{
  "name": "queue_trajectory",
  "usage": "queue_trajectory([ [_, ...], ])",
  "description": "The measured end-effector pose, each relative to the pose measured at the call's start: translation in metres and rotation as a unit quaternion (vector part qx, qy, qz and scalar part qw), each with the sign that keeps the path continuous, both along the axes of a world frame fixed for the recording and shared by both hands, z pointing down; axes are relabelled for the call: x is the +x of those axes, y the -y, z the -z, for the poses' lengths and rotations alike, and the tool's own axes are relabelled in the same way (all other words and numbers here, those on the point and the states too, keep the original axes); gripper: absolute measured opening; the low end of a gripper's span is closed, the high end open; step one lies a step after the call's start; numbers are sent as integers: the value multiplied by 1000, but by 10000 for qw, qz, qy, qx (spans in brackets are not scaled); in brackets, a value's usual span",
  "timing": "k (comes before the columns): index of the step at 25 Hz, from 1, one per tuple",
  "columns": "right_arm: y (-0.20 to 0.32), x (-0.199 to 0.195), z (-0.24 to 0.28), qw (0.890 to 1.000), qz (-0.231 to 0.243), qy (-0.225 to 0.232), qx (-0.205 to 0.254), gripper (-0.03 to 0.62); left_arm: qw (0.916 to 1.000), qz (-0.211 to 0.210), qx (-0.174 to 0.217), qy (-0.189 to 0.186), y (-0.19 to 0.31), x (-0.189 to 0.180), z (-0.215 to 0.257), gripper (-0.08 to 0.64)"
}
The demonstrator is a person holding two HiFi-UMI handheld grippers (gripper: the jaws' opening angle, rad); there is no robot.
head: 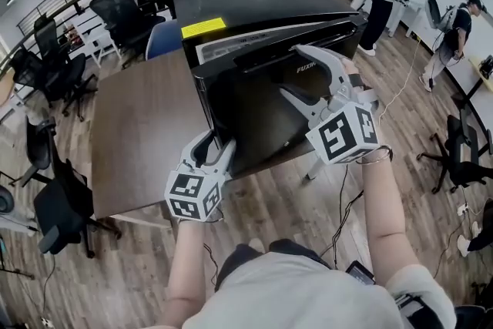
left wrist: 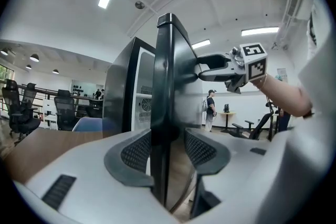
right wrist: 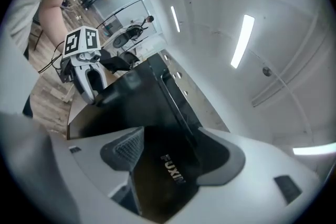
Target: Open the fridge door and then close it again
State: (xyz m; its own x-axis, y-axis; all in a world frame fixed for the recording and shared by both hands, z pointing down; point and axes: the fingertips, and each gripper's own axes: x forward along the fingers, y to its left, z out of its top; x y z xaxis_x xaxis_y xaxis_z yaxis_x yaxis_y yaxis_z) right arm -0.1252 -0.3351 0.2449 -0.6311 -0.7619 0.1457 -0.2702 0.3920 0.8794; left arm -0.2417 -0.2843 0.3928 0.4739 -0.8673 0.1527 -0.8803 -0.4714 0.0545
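Nearest, at the lower left of the head view, the left gripper [head: 213,146] straddles the free edge of the fridge door [head: 254,112]. Its jaws stand apart, not clamped. At the right of that view, the right gripper [head: 296,72] is spread wide against the door's glossy front, holding nothing. Behind both, the door stands slightly ajar on the black fridge [head: 254,4], which sits on a brown table [head: 139,135].

This looks like the opening swing. A door almost closed again would look much the same, so I cannot settle which. If it is opening, the next move calls for the left jaws to pinch the edge firmly and draw it out along the hinge's arc.

Only the left gripper view looks along the door edge between its pads, with the pale interior [left wrist: 140,107] in the gap beyond. Only the right gripper view frames the lettering [right wrist: 173,169] between its jaws. The head view alone shows how narrow the gap is.
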Motion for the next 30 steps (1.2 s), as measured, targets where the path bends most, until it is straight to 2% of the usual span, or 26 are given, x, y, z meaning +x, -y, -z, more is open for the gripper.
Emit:
queue_trajectory([
  [4,-10,16,2,9978,-127,653,74,318,10000,-14,-5,-9,-13,11,-5,198],
  [7,-20,30,-5,9904,-138,1340,-303,318,10000,40,-38,6,-23,16,-6,198],
  [10,-32,40,-17,9769,-33,1971,-825,293,9999,105,-105,-5,-30,22,-4,198],
  [15,-57,42,-37,9572,189,2484,-1473,249,9997,143,-186,-15,-45,33,-3,198],
  [18,-66,49,-57,9374,276,2937,-1849,245,9997,100,-184,-81,-57,40,-2,198],
  [25,-114,53,-69,9131,584,3215,-2437,239,9996,-246,-145,-90,-92,69,0,198],
  [30,-143,56,-82,9048,612,3279,-2648,236,9981,-522,-227,-237,-116,92,1,198],
])
